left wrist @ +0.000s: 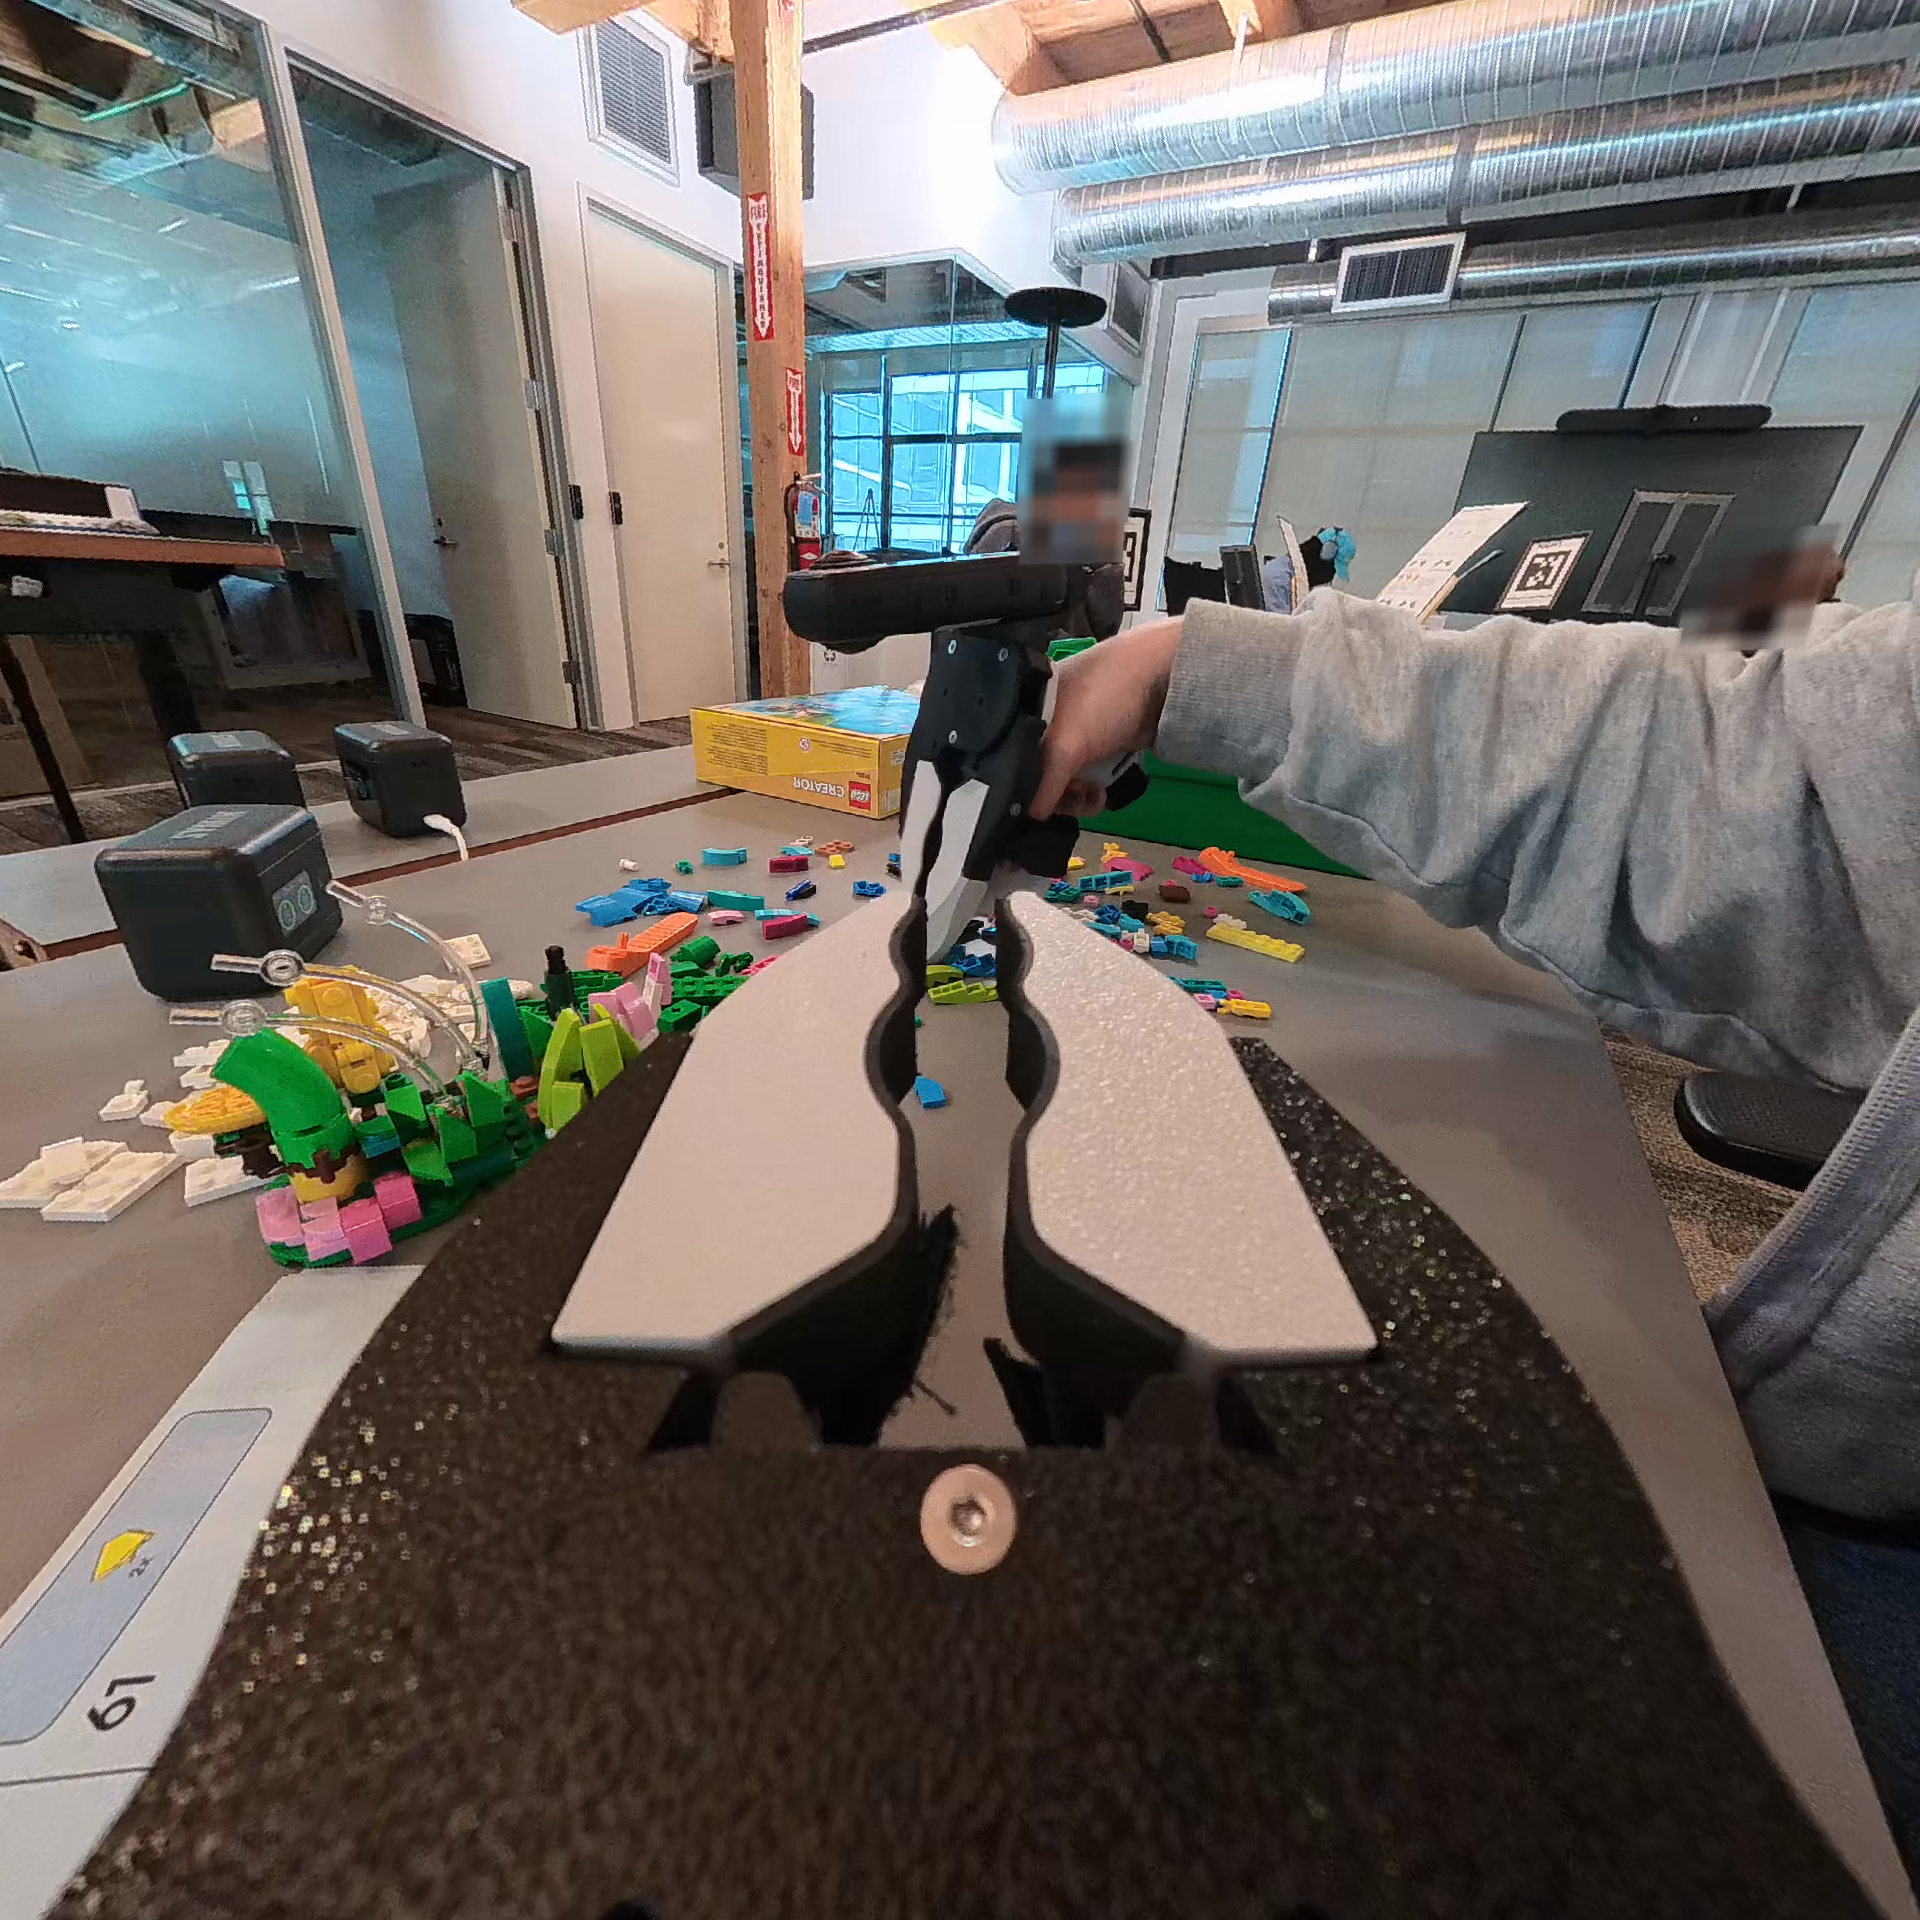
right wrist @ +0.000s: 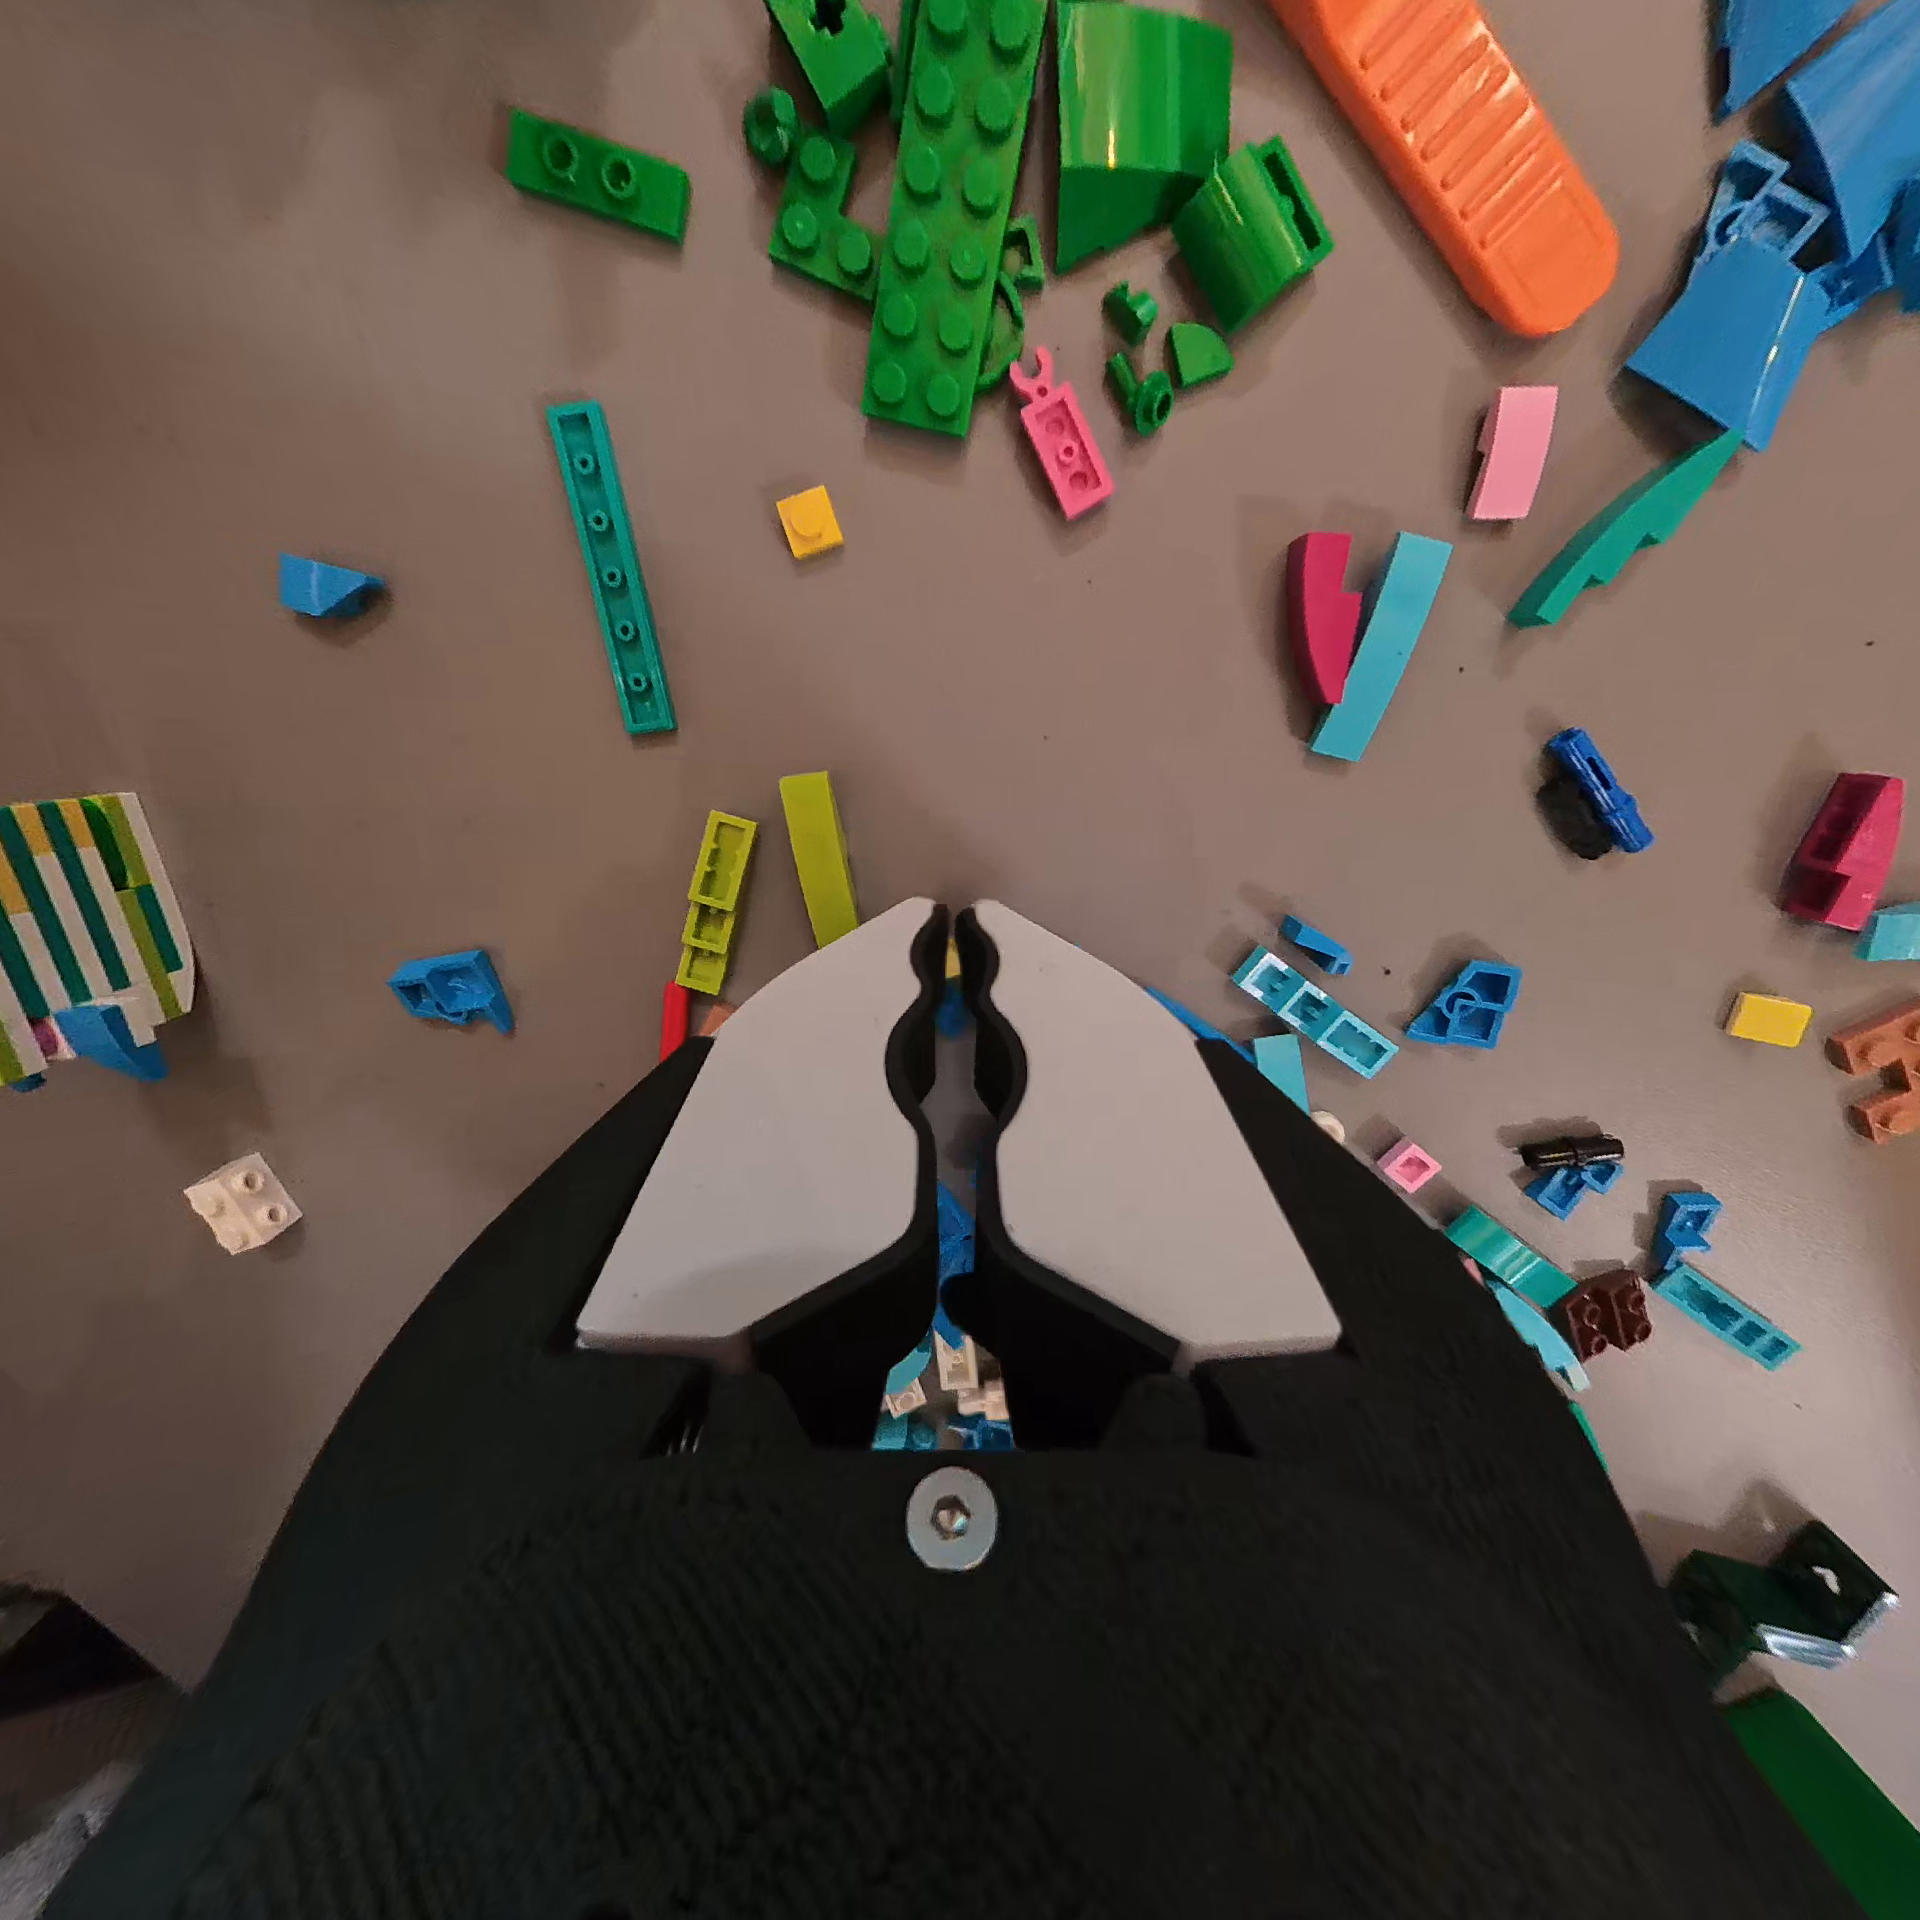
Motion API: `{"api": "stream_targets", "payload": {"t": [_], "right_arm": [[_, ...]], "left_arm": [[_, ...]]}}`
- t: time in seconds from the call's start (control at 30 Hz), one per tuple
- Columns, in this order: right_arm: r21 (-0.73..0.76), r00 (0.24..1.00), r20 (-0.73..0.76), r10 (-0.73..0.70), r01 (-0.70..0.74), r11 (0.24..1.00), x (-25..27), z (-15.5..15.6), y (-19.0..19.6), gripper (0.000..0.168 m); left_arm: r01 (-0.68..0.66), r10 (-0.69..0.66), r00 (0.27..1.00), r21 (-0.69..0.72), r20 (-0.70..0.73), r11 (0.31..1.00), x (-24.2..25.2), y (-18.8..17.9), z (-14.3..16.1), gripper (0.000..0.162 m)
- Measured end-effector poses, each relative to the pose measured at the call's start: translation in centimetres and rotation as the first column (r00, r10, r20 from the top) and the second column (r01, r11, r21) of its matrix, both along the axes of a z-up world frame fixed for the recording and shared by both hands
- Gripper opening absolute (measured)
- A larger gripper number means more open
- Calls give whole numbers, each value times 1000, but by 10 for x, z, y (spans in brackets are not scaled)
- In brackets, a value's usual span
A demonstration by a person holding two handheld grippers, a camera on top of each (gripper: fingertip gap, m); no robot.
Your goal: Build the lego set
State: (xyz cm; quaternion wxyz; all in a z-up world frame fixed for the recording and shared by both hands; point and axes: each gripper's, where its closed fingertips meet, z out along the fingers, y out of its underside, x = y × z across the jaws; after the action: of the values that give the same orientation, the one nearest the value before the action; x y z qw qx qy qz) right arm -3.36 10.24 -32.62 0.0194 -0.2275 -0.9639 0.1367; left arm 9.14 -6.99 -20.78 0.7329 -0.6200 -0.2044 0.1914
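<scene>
Left gripper (left wrist: 961, 909): held level above the desk (left wrist: 1403, 1091), jaws a little apart, nothing between them.

Booklet (left wrist: 135, 1538): open page at the near left edge of the desk, partly under the left gripper.

Model (left wrist: 353, 1101): partly built lego set, left of the left gripper, on the desk beside the booklet. Green leaves and curved stems, pink blocks at its base, yellow pieces at its centre, clear arched rods rising over it. White plates (left wrist: 88, 1174) lie just left of it.

Right gripper (right wrist: 953, 914): pointing straight down at the loose bricks in the middle of the desk, tips almost touching; whether a piece is pinched between them cannot be told. Lime pieces (right wrist: 819, 857) lie just beside its tips. Farther: teal strip (right wrist: 610, 566), yellow stud (right wrist: 808, 522), green plate (right wrist: 951, 208), orange separator (right wrist: 1455, 145), blue pile (right wrist: 1787, 260) towards the right.

Striped sub-build (right wrist: 88, 925): white, teal and lime bands, left of the right gripper.

Box (left wrist: 800, 753): yellow, at the far edge of the desk.

Black cubes (left wrist: 213, 899): far left.
</scene>
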Motion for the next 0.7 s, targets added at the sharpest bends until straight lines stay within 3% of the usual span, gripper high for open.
{"api": "stream_targets", "payload": {"t": [0.17, 0.4, 0.6, 0.7], "right_arm": [[-11, 997, -67, 34, -35, 999, 0, 1, -2, 0], [-108, 929, -333, 159, -205, 973, -4, 20, -4, 0], [-139, 925, -363, 109, -169, 976, -4, 23, 15, 0], [-163, 928, -372, 7, -73, 984, -16, 28, 33, 0]], "left_arm": [[-1, 1, 1000, 2, 3, 1000, 0, 0, 0, 11], [3, -4, 1000, 10, 12, 1000, -1, -1, 0, 11], [4, -4, 1000, 11, 16, 1000, -1, -1, 0, 11], [3, -4, 1000, 14, 18, 1000, -1, -1, 0, 11]]}}
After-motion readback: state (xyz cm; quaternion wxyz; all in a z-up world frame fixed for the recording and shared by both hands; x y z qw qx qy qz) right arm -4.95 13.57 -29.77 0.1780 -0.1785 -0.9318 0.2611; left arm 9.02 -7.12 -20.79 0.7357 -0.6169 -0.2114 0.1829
